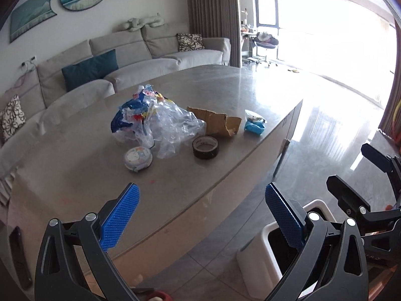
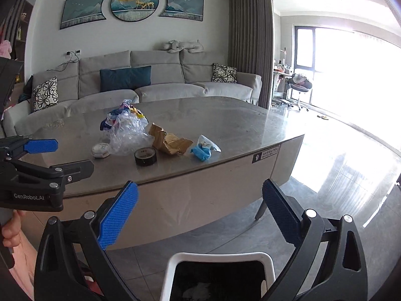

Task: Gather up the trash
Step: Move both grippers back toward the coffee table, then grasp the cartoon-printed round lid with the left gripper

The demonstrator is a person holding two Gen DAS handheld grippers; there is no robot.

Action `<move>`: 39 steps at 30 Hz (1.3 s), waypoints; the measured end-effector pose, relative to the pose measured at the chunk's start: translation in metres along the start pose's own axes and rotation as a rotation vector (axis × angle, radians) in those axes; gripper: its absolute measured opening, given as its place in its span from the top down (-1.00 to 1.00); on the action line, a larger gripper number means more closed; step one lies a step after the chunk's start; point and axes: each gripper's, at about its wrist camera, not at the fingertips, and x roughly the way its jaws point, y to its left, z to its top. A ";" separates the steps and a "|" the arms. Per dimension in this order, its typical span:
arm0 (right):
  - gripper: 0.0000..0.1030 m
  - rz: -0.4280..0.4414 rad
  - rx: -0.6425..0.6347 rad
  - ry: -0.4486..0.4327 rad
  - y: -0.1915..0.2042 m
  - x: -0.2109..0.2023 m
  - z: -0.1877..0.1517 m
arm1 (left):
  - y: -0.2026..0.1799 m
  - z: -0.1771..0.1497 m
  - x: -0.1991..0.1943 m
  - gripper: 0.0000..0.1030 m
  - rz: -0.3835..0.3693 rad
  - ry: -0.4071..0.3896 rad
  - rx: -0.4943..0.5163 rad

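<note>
Trash lies in a loose row on the grey table (image 1: pixel 75 170) (image 2: pixel 225 125): a crumpled clear and blue plastic bag pile (image 1: pixel 160 123) (image 2: pixel 125 128), torn cardboard (image 1: pixel 218 123) (image 2: pixel 170 143) and a small blue wrapper (image 1: pixel 254 125) (image 2: pixel 203 150). A black tape roll (image 1: pixel 205 147) (image 2: pixel 145 156) and a round white tin (image 1: pixel 138 159) (image 2: pixel 100 150) sit in front of them. My left gripper (image 1: pixel 201 190) (image 2: pixel 74 154) hangs open over the table's near edge, holding nothing. My right gripper (image 2: pixel 200 188) (image 1: pixel 345 164) is open and empty above a white bin (image 2: pixel 220 257) (image 1: pixel 253 255) with a black liner.
The bin stands on the tiled floor just off the table's near side. A grey sofa (image 2: pixel 160 75) with cushions runs behind the table. Bright windows and a curtain (image 2: pixel 250 45) are at the right. A hand (image 2: pixel 10 230) holds the left gripper's handle.
</note>
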 end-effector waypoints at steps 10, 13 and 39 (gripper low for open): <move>-0.91 0.075 -0.152 -0.078 0.075 0.020 0.055 | 0.088 0.028 -0.001 -0.93 0.129 -0.085 -0.101; -0.91 0.111 -0.154 -0.088 0.090 0.029 0.069 | 0.104 0.035 0.001 -0.93 0.156 -0.112 -0.102; -0.91 0.112 -0.214 -0.060 0.133 0.102 0.094 | 0.155 0.038 0.081 -0.93 0.115 -0.040 -0.115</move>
